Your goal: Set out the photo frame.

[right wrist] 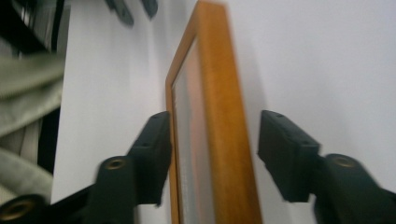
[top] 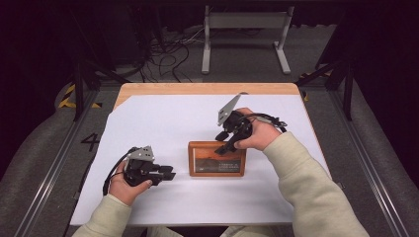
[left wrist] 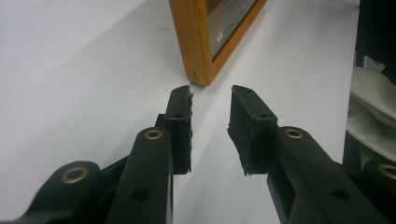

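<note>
A wooden picture frame [top: 217, 159] lies flat on the white sheet [top: 163, 118], a little right of the table's middle. My right gripper [top: 223, 147] comes down on its far edge. In the right gripper view the frame's wooden rail [right wrist: 224, 107] runs between the jaws of the right gripper [right wrist: 212, 135], with a visible gap at the right pad, so the jaws stand open around it. My left gripper [top: 172, 173] rests on the sheet just left of the frame, open and holding nothing. In the left gripper view its jaws [left wrist: 212, 95] point at the frame's near corner [left wrist: 198, 70].
The wooden table top [top: 207, 89] shows as a strip beyond the sheet's far edge. On the floor behind stand a white metal stand [top: 244, 29] and loose cables [top: 168, 54]. A pale sleeve [left wrist: 371, 93] shows at the right edge of the left gripper view.
</note>
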Motion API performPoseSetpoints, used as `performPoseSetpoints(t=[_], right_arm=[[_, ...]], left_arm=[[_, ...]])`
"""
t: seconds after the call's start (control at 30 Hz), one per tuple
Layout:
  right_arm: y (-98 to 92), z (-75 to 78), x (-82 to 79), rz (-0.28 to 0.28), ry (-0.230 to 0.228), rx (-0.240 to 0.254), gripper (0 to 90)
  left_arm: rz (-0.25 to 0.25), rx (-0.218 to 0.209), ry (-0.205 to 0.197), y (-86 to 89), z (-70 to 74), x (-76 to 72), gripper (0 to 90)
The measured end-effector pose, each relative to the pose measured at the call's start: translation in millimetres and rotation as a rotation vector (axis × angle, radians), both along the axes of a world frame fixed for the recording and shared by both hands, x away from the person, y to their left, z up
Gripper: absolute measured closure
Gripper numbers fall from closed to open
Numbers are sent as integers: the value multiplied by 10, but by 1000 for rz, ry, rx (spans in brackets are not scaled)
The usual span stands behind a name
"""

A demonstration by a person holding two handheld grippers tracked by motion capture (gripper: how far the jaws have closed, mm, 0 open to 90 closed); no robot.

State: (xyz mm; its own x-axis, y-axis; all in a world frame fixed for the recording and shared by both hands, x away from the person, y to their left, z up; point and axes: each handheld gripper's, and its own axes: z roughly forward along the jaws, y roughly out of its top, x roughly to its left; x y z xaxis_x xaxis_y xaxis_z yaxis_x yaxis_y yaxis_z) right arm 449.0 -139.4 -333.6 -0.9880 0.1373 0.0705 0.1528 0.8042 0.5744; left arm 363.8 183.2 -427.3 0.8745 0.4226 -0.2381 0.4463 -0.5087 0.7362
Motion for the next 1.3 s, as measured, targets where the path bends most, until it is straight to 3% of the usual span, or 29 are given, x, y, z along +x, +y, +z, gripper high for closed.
performPoseSetpoints(t=[0.13, 0.2, 0.23, 0.3, 0.47, 0.67, 0.73, 0.93, 1.13, 1.3], right_arm=[[-283, 96, -120, -79, -92, 70, 338], [-382, 110, -153, -100, -112, 80, 326], [-541, 129, -215, -159, -134, 98, 301], [-599, 133, -241, -176, -138, 107, 301], [-980, 100, -438, -304, -163, 159, 279], [-1361, -82, -679, -441, -180, 216, 265], [-1488, -197, -763, -493, -194, 213, 261], [-1735, -544, -890, -596, -178, 257, 255], [-1848, -839, -930, -665, -144, 259, 243], [-1857, -918, -927, -678, -139, 268, 235]], left_arm=[[5, 8, -11, -2, 6, 11, 659], [11, 9, -12, 7, 12, 8, 650], [13, 5, -15, 21, 16, 11, 627], [33, -2, -23, 55, 24, 10, 617], [65, -22, -30, 149, 35, 23, 584], [90, -29, -39, 210, 36, 26, 576], [102, -31, -45, 227, 36, 25, 572], [122, -33, -52, 269, 16, 39, 569], [138, -27, -55, 287, -4, 47, 551], [138, -27, -61, 288, -11, 59, 540]])
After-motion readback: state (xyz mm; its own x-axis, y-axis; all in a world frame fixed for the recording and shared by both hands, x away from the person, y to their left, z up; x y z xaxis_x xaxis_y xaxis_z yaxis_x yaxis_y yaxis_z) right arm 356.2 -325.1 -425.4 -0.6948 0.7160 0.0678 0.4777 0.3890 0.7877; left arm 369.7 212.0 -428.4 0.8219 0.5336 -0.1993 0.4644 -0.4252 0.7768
